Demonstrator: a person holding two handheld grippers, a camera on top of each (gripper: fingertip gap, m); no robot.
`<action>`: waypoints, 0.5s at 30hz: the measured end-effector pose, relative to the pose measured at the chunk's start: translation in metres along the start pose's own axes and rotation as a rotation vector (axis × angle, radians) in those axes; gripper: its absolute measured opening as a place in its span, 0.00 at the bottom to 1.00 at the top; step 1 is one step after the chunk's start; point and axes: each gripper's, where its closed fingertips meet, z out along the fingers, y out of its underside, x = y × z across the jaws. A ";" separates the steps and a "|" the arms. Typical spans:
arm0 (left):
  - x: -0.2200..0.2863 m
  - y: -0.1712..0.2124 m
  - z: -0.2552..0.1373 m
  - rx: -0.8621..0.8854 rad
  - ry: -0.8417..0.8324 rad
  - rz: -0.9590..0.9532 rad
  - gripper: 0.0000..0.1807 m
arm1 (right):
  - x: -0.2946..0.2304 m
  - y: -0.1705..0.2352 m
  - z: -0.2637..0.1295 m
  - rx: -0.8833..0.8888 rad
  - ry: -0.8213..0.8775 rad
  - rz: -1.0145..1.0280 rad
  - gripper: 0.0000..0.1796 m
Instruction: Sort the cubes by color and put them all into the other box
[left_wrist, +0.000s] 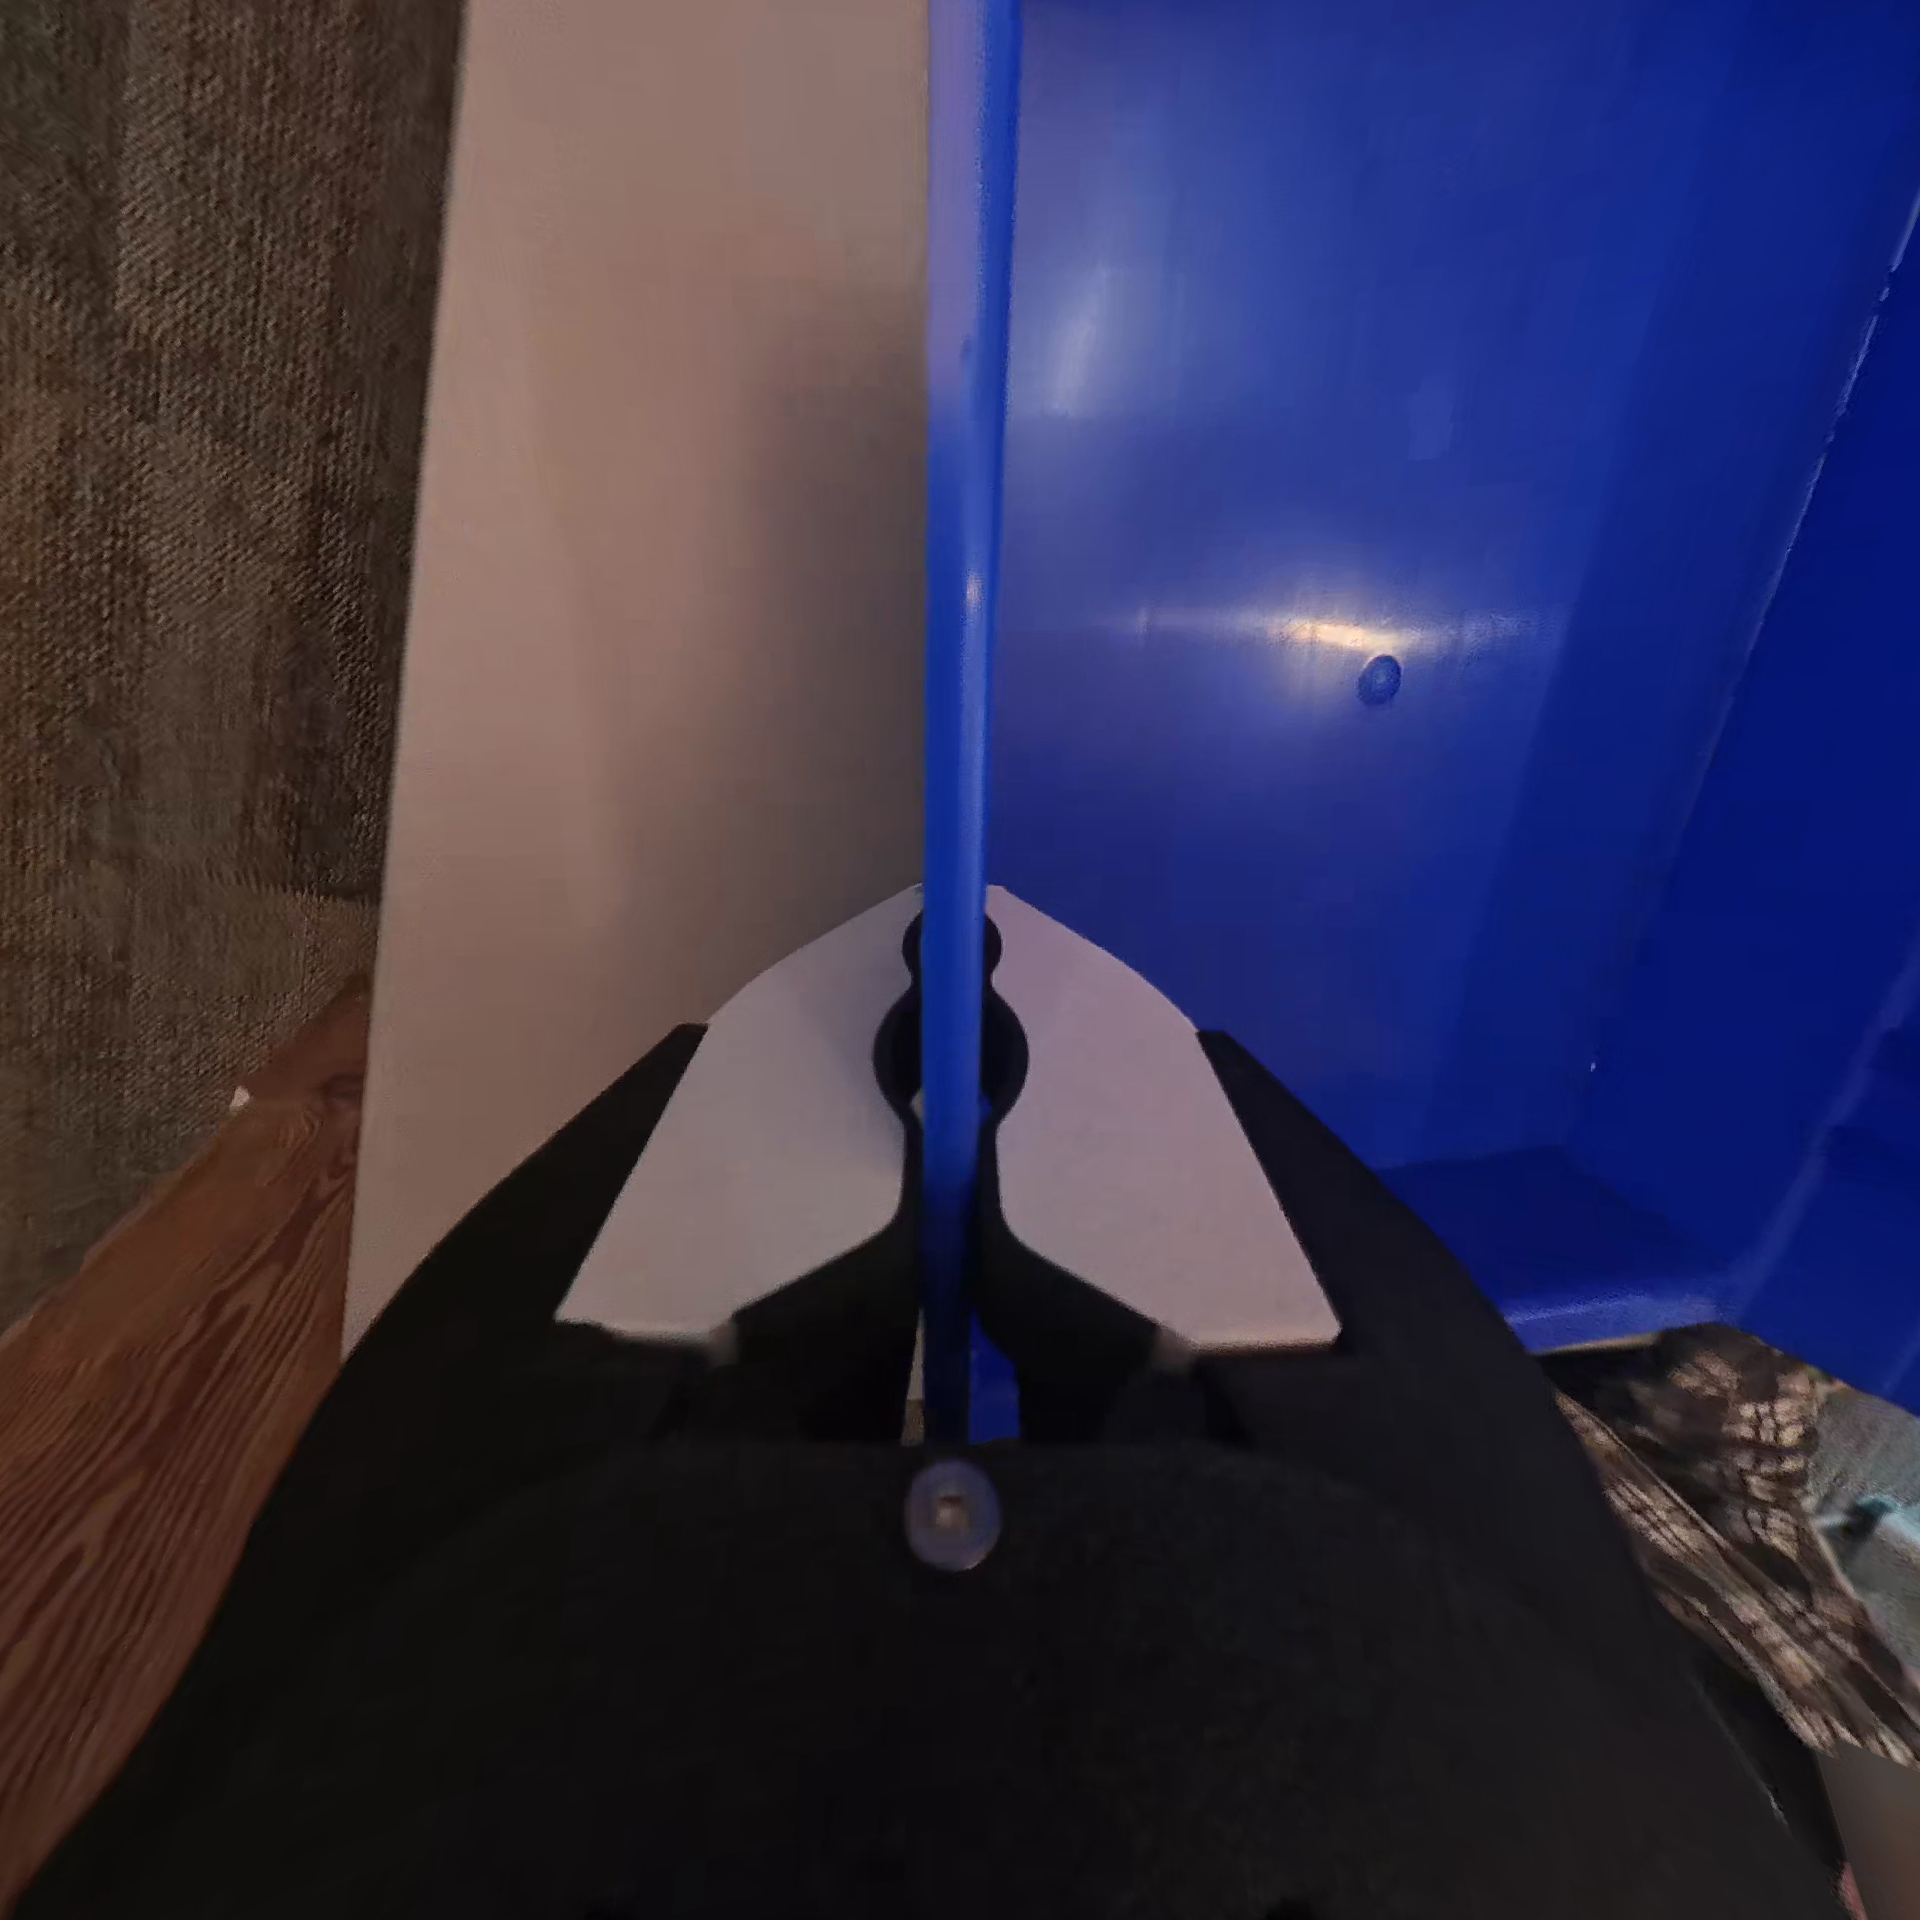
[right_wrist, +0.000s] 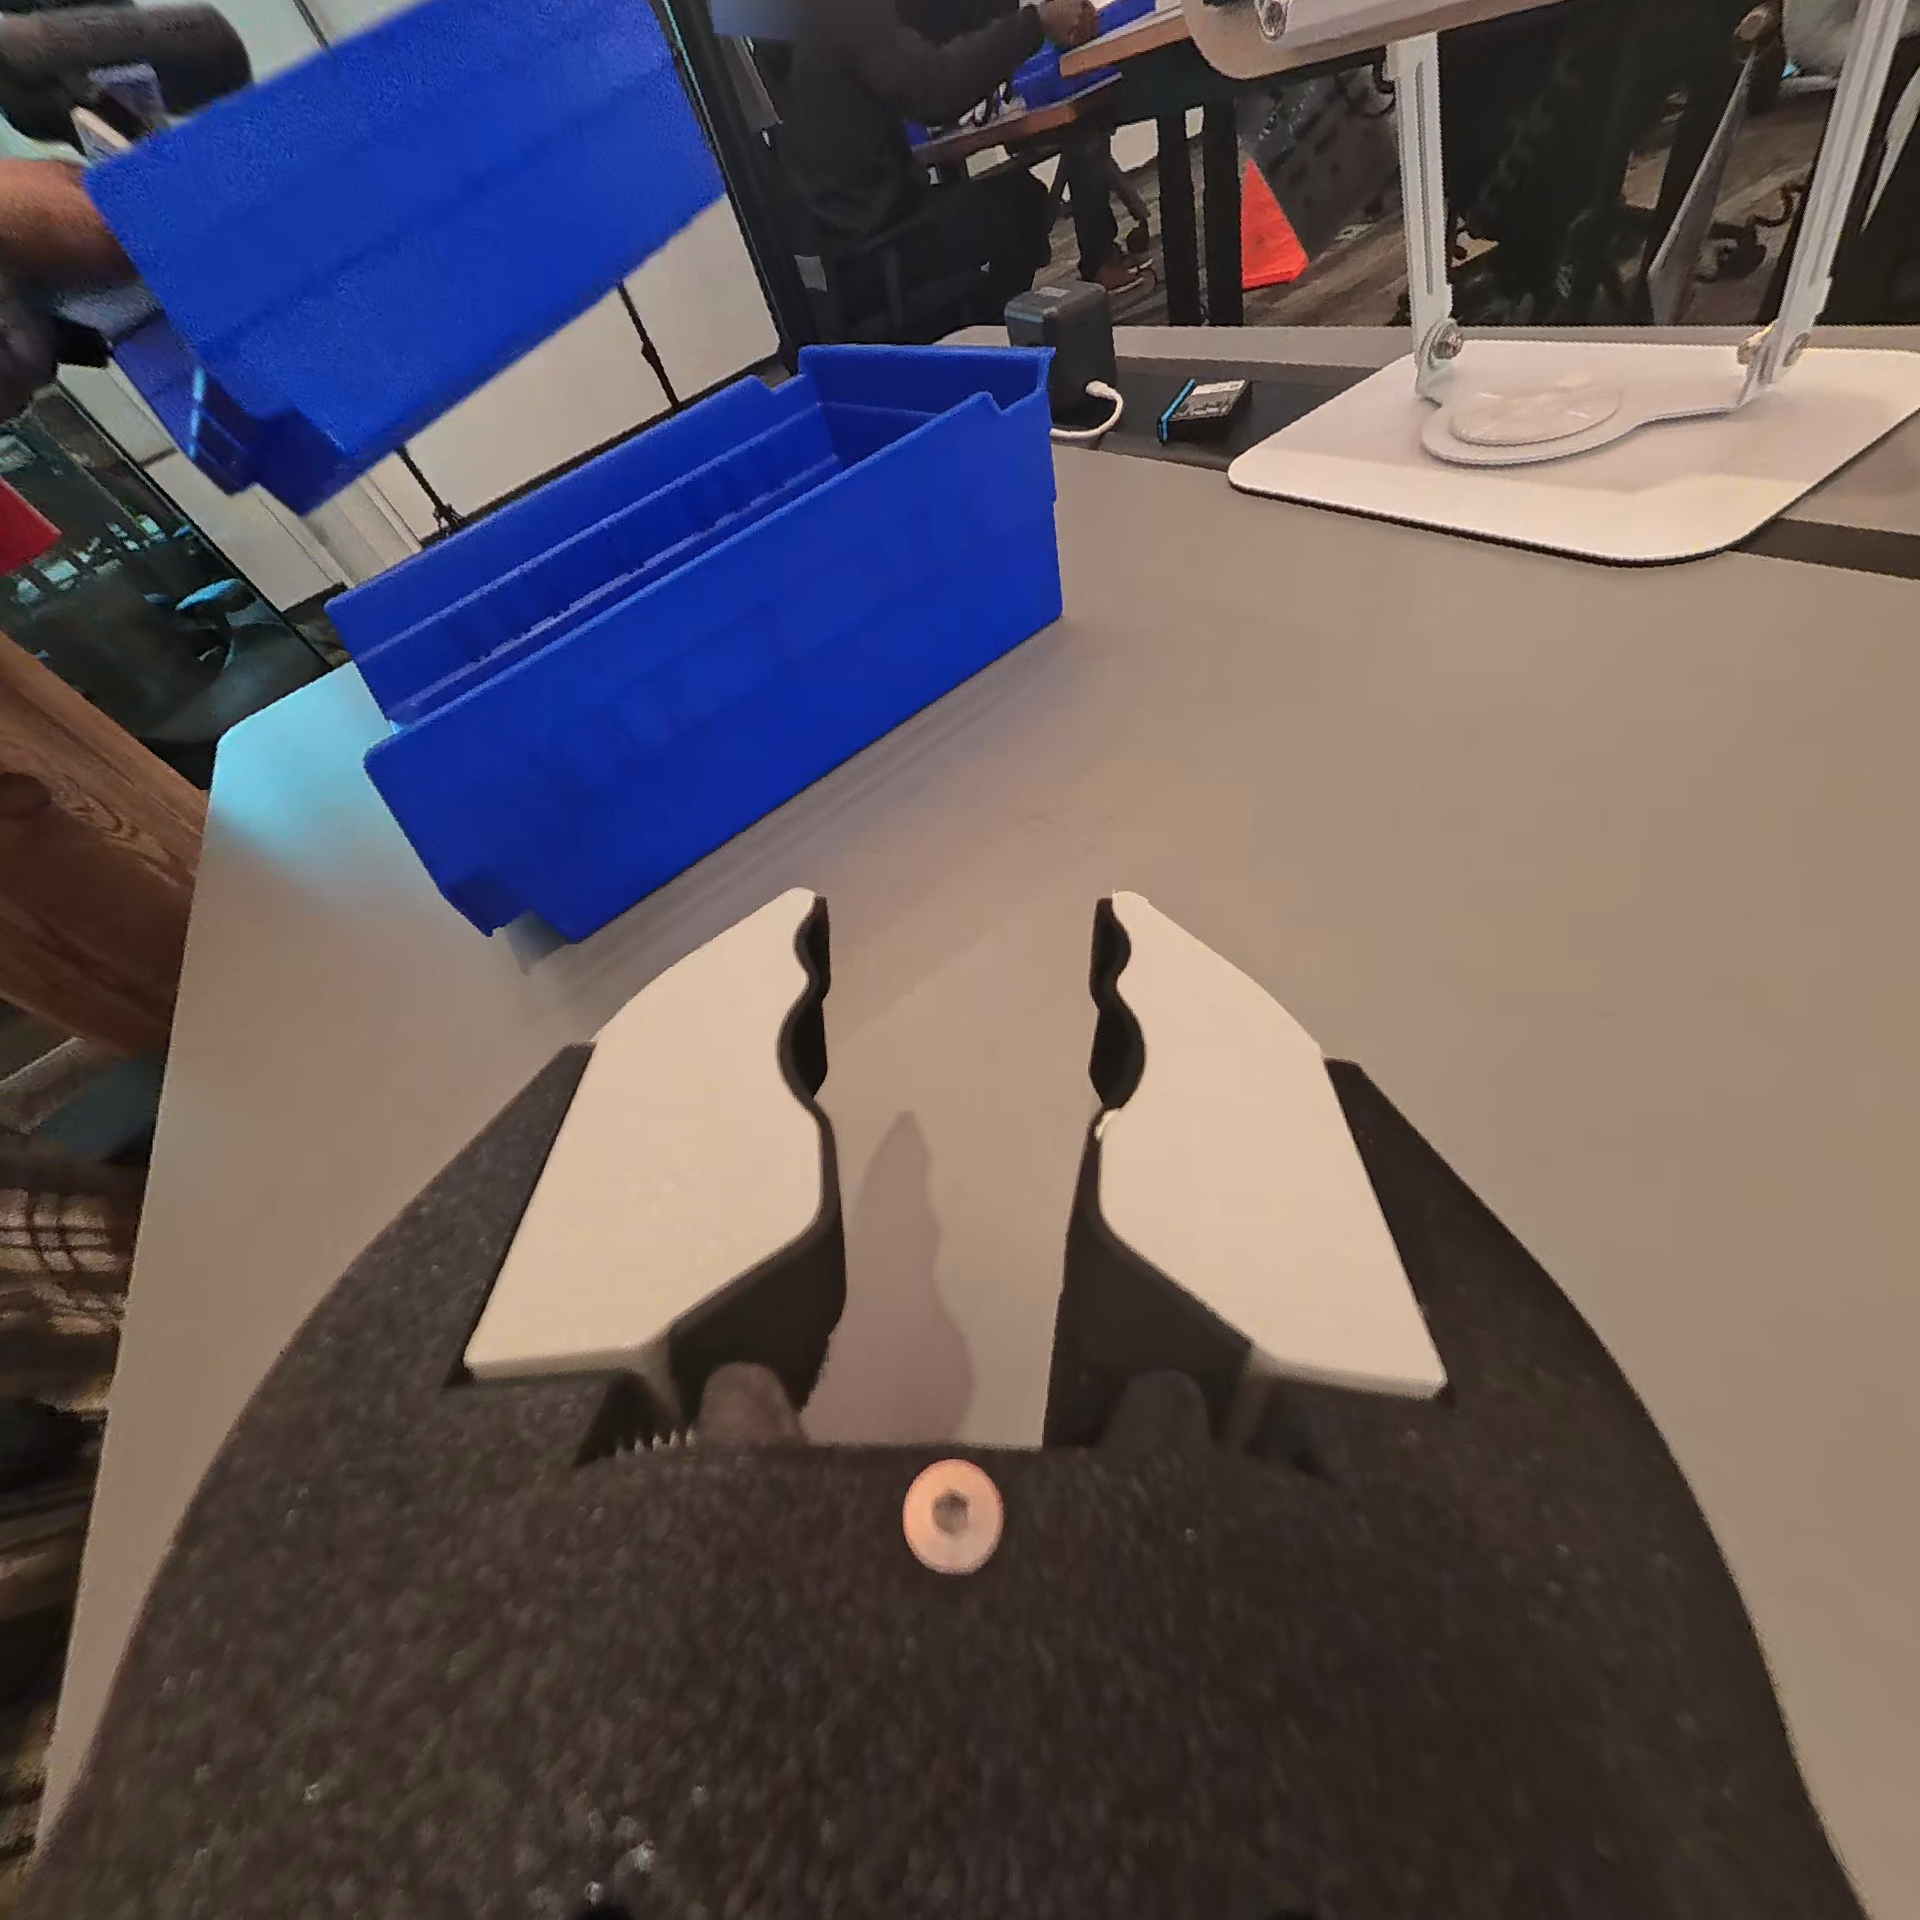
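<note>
My left gripper (left_wrist: 951, 935) is shut on the thin side wall of a blue plastic box (left_wrist: 1403, 623), whose inside looks empty. In the right wrist view this same box (right_wrist: 416, 239) hangs tilted in the air at the upper left, above the table. A second blue box (right_wrist: 727, 665) stands on the grey table (right_wrist: 1455, 935), with dividers inside; what it holds is hidden. My right gripper (right_wrist: 961, 935) is open and empty, low over the table just in front of the second box. No cubes show in either view.
A white stand on a flat base (right_wrist: 1579, 457) sits at the back right. A dark charger block (right_wrist: 1060, 343) with a white cable and a small black device (right_wrist: 1205, 405) lie behind the box. A wooden surface (right_wrist: 83, 852) borders the left. People sit at desks beyond.
</note>
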 end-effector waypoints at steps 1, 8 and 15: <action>0.017 -0.003 -0.006 0.004 0.013 0.037 0.02 | 0.000 -0.001 -0.001 0.008 0.002 0.003 0.27; 0.170 -0.009 -0.013 -0.017 0.099 0.394 0.02 | -0.010 -0.018 -0.030 0.022 0.033 -0.012 0.27; 0.342 0.017 0.047 -0.132 0.139 0.859 0.02 | -0.032 -0.019 -0.107 -0.034 0.148 -0.106 0.29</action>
